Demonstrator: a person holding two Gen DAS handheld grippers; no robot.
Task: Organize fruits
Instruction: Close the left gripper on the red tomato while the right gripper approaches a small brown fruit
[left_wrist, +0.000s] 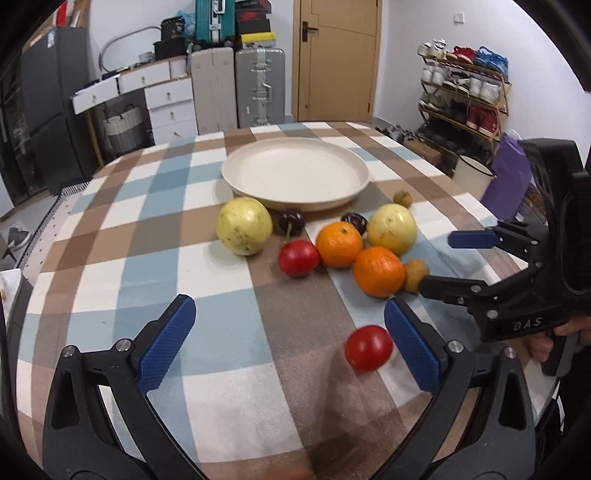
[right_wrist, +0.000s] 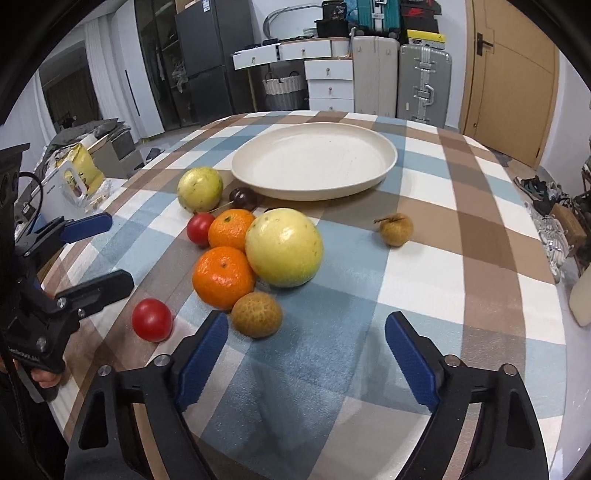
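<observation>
The cream plate (right_wrist: 384, 173) sat empty; every fruit still lay loose on the checked bench (right_wrist: 443, 295). Both the left gripper (left_wrist: 291, 347) and right gripper (right_wrist: 306, 350) stood apart, holding nothing, so sorting had not begun.

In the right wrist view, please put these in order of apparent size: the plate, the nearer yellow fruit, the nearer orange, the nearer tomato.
1. plate
2. nearer yellow fruit
3. nearer orange
4. nearer tomato
Nearness enlarges the closer things, but the order looks clear.
</observation>
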